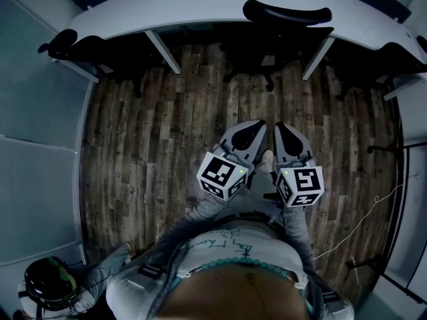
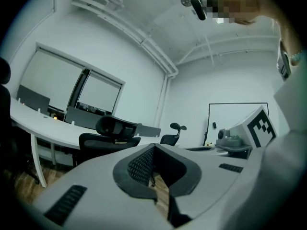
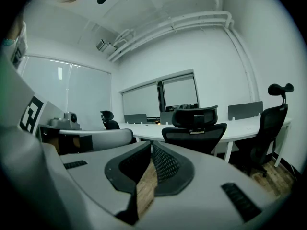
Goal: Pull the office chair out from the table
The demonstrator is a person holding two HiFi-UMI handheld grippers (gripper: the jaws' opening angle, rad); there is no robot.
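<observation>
A plank floor (image 1: 167,132) spreads from the person to the long, curved white surface (image 1: 200,9) at the far side. The black office chair (image 1: 287,13) is tucked under that surface, far and slightly right, with its headrest showing over the edge. Well apart from the chair, the left tongs (image 1: 255,125) and right tongs (image 1: 280,129) sit side by side, each closed together on nothing.

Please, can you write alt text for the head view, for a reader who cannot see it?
Seen from above, a person holds the left gripper and the right gripper side by side, both shut and empty, pointing toward a black office chair pushed in under a curved white table. Wooden floor separates them from the chair.
</observation>
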